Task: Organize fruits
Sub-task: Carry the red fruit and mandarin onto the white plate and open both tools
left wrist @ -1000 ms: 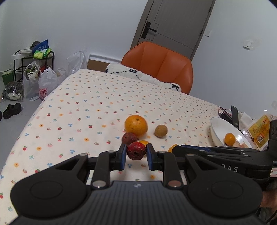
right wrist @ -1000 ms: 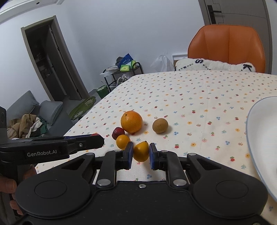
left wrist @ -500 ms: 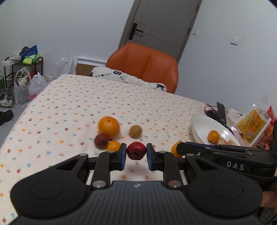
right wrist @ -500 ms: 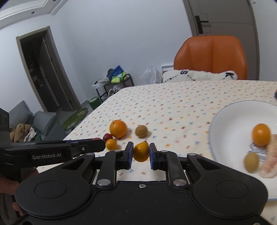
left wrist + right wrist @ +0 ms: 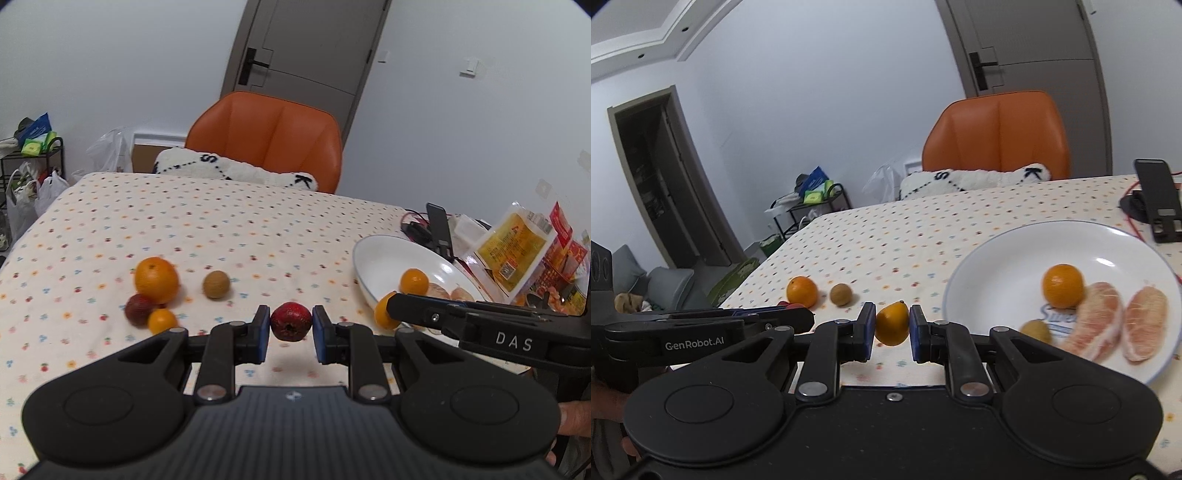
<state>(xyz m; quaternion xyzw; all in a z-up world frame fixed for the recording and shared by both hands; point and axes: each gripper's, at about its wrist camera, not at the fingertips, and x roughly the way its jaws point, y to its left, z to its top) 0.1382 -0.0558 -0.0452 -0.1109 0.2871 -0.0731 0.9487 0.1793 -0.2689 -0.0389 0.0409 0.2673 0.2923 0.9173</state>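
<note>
My left gripper [image 5: 290, 328] is shut on a small dark red fruit [image 5: 290, 320], held above the dotted tablecloth. My right gripper [image 5: 892, 326] is shut on a small yellow-orange citrus [image 5: 892, 323], just left of the white plate [image 5: 993, 266]. The plate holds an orange [image 5: 1063, 285], a small brown fruit [image 5: 1036, 330] and two pomelo segments [image 5: 1145, 323]. On the cloth to the left lie a large orange [image 5: 156, 279], a brown kiwi-like fruit [image 5: 216, 284], a dark red fruit [image 5: 138, 309] and a small orange [image 5: 161, 320].
An orange chair [image 5: 273, 138] with a white cushion [image 5: 236, 170] stands at the table's far edge. A black phone stand [image 5: 1158, 199] with cables and snack packets [image 5: 513, 254] crowd the right side beyond the plate. A rack with bags [image 5: 29, 177] is on the floor at left.
Both grippers have swung right toward the plate, each carrying its fruit. The plate now fills more of the right wrist view; the loose fruits have slid left.
</note>
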